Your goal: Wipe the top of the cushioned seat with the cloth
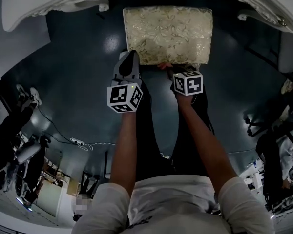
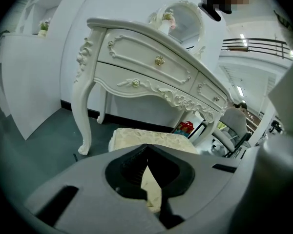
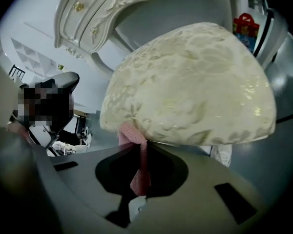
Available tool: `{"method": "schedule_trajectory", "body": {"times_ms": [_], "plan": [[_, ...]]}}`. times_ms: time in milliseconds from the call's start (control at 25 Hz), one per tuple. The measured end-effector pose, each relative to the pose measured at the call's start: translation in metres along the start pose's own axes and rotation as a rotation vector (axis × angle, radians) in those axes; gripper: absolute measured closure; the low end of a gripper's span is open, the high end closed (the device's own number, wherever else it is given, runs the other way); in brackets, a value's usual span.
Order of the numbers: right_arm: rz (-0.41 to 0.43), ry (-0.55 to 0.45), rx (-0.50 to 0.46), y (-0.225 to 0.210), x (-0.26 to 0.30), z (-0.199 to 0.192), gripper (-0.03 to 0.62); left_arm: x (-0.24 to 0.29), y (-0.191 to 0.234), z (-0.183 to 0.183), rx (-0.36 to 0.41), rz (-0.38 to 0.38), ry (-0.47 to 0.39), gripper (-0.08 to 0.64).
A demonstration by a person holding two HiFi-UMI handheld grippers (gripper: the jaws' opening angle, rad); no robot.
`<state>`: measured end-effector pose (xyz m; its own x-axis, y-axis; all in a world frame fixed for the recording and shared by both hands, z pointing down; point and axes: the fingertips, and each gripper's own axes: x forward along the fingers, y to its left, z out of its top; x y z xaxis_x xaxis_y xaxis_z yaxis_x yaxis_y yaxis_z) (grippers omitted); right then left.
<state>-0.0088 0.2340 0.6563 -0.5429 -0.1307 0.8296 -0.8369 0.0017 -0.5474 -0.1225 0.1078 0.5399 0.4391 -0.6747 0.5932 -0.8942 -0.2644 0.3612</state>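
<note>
At the near edge of the cushioned seat (image 1: 168, 33), in front of a white dressing table (image 2: 151, 67), the right gripper (image 3: 140, 150) has its jaws clamped on a pink cloth (image 3: 136, 172). The left gripper (image 2: 146, 150), jaws together and empty, hangs by the near-left corner. A clean wipe likely means laying the cloth flat, then sweeping in even, overlapping passes.

Cream seat, pink cloth at its near edge.
The cushioned seat (image 1: 168, 33), cream brocade with a leafy pattern, is sitting level at upper centre; the pink cloth (image 3: 140, 172) is touching its near edge, being pinched by the right gripper (image 3: 141, 145).
</note>
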Motion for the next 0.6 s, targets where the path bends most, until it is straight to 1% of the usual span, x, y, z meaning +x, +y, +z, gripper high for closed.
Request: {"method": "schedule_trajectory", "body": {"times_ms": [400,480,600], "plan": [[-0.135,-0.076,0.131,-0.128,-0.08,-0.005,0.566,0.051,-0.094,-0.007,0.057,-0.096,0.03,0.548],[-0.152,-0.082,0.145,-0.147,-0.09,-0.007,0.566,0.057,-0.114,-0.009,0.067,-0.116,0.036,0.548],[-0.172,-0.088,0.145,-0.163,-0.101,-0.006,0.566,0.061,-0.136,-0.013,0.078,-0.136,0.05,0.548]]}}
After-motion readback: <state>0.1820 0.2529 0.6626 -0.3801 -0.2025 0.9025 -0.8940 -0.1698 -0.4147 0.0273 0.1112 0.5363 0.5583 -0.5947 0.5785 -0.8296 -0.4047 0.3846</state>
